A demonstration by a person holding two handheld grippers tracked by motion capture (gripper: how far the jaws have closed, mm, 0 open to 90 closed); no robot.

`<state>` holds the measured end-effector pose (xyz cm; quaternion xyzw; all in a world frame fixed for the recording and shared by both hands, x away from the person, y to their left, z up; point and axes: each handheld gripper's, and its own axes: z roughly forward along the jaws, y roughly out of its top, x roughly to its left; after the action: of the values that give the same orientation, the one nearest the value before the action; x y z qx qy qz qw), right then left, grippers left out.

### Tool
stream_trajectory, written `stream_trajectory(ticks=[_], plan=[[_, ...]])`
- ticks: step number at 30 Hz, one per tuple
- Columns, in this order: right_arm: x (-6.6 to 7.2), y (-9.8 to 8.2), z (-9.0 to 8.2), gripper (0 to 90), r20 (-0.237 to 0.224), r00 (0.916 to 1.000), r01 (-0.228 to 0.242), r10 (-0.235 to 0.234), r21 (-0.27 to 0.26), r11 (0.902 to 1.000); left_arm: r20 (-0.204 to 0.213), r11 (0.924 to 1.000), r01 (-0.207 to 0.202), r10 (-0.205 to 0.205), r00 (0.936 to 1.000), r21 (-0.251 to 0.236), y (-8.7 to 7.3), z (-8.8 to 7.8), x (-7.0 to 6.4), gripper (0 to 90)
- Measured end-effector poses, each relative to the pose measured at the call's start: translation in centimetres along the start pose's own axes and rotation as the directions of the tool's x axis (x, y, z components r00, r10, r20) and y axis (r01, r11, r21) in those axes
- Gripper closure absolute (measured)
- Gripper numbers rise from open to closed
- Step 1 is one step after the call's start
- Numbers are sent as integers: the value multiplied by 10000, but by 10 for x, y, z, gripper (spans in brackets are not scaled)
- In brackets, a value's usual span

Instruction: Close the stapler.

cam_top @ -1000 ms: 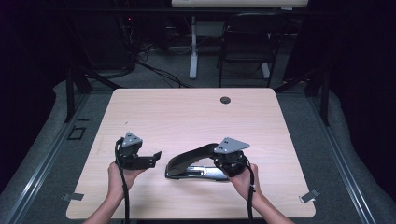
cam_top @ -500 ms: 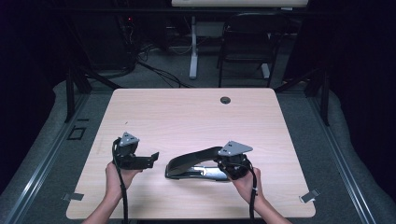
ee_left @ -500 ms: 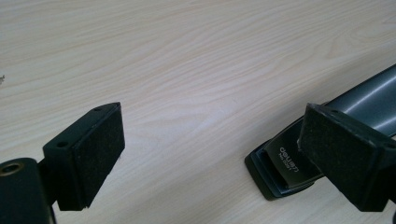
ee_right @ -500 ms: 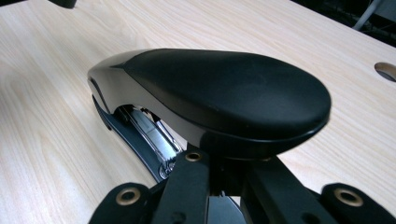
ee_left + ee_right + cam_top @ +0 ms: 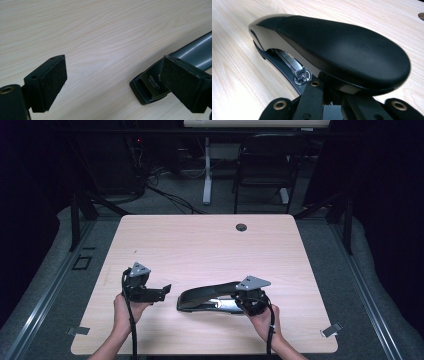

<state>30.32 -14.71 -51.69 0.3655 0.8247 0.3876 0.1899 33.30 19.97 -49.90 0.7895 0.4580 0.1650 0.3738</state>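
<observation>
A pale wood surface fills the middle of the high view, with dark floor around it. Near its far edge, right of centre, sits a small round dark grommet.

In the lower middle of the high view a long black stapler lies flat on the surface, its length running left to right. The left gripper view shows its rear end at the right of the frame, with small white lettering on it. The right gripper view shows its curved black top arching toward the upper left, with the metal staple channel and base plate under it.

At the lower right of the high view, the right hand-held gripper is clamped on the right end of the stapler, its jaws drawn fully together on the stapler's underside. A hand grips it from below.

At the lower left, the left hand-held gripper points right toward the stapler's left end, just short of it. Its jaws stand wide apart with nothing between them, and have just been opening. Its pads hover over bare wood.
</observation>
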Motion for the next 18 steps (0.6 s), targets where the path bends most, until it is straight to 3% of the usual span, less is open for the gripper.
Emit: stream_trajectory(ticks=[6,18], plan=[[-7,-11,1,900,54,9995,-303,301,297,9991,35,10000,-55,55,10000,-13,0,1,-1,81],[-16,-22,9,898,158,9996,-249,233,1062,9940,38,9998,-90,89,10000,170,-1,2,-1,82]])
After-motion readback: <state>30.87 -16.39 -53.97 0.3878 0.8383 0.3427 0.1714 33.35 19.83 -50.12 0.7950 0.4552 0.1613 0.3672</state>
